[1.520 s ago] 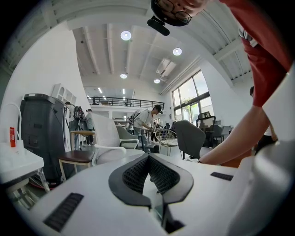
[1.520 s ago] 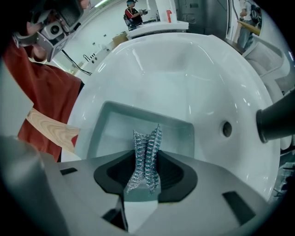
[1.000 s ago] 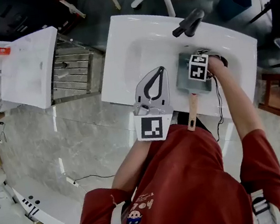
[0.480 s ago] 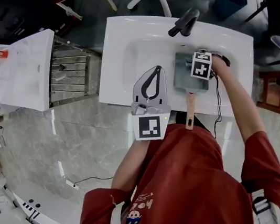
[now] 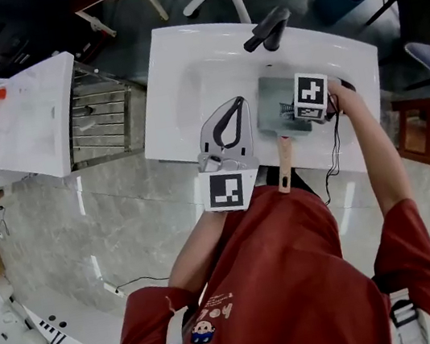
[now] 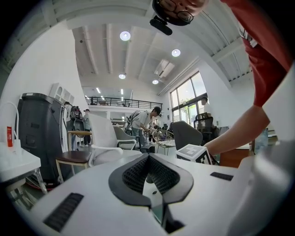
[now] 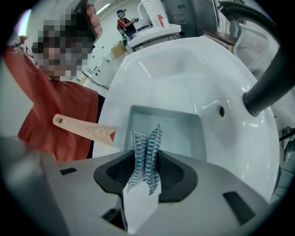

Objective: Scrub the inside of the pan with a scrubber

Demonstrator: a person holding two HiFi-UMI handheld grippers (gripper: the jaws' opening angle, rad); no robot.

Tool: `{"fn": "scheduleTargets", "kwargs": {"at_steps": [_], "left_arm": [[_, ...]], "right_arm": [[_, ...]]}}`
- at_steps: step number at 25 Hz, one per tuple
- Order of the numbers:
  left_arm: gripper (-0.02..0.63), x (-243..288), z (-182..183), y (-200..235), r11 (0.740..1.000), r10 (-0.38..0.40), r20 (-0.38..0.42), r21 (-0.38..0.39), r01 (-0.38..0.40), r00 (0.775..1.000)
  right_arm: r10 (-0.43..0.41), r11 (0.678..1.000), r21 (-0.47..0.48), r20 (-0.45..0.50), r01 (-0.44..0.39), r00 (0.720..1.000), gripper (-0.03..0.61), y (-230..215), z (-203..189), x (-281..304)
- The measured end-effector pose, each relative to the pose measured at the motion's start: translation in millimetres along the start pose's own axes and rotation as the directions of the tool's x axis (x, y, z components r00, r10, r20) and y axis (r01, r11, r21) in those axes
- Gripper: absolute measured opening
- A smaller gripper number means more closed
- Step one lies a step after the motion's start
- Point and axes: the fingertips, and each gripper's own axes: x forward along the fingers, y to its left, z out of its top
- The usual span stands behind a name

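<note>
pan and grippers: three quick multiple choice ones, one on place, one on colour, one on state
1. Where does the pan lie?
A. in the sink
B. on a chair
C. on the floor

2. What colour is the pan's handle?
A. black
B. pale wood
C. blue

3. What is between the right gripper's jaws?
A. nothing
B. the handle
C. the scrubber

Answers:
1 A, the pan sits in the white basin.
2 B, the handle is light wood.
3 C, the jaws are shut on the mesh scrubber.
</note>
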Motion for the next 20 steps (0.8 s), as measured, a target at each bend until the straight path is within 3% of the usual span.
{"fn": "scheduleTargets", "kwargs": {"at_steps": [9, 20], "left_arm": [[0.014, -2, 1, -3, 1.000, -0.006, -0.002, -0.002, 0.006, 1.000], [0.014, -3, -2, -3, 1.000, 0.000, -0.003, 0.000, 0.000, 1.000]], "right_arm": [[0.118, 0.990, 0.071, 0.022, -0.120, 0.993, 0.155, 20, -3, 16], [0.137, 0.989, 0.062, -0.021, -0.136, 0.990, 0.152, 19, -4, 21]]}}
